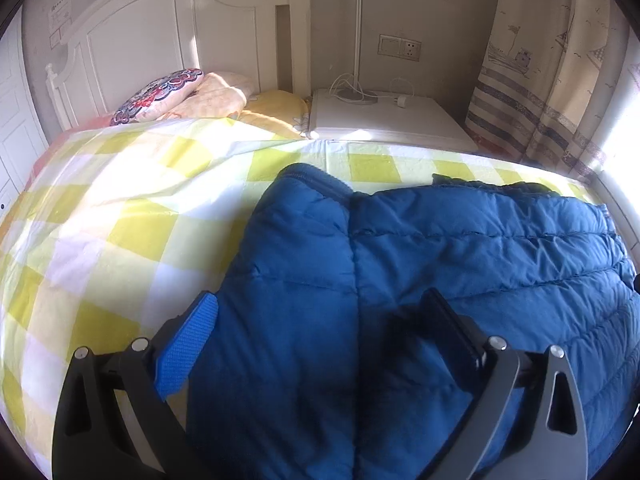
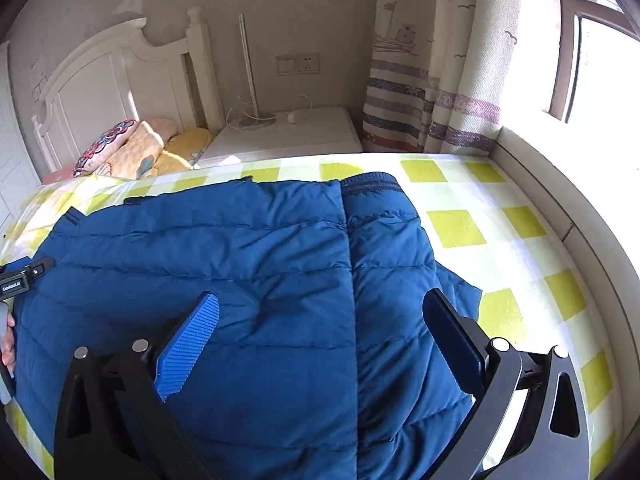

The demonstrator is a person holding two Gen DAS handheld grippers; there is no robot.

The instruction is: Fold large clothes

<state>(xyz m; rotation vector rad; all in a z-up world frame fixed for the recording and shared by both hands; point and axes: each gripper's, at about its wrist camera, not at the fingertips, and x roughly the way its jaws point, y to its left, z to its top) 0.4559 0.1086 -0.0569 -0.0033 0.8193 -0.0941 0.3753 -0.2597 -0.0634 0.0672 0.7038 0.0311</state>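
Observation:
A blue quilted puffer jacket (image 1: 460, 248) lies spread on the yellow-and-white checked bed sheet (image 1: 132, 216). In the left wrist view my left gripper (image 1: 320, 320) is open, its fingers wide apart just above the jacket's left part, where a sleeve is folded over. In the right wrist view the jacket (image 2: 248, 248) fills the middle, and my right gripper (image 2: 320, 320) is open over its right part with the folded sleeve. Neither gripper holds cloth. The left gripper's body (image 2: 20, 276) shows at the left edge.
A white headboard (image 1: 152, 44) with pillows (image 1: 160, 96) stands at the back left. A white nightstand (image 1: 384, 116) with a lamp pole and cables is behind the bed. Patterned curtains (image 2: 432, 92) and a window ledge (image 2: 560, 208) run along the right.

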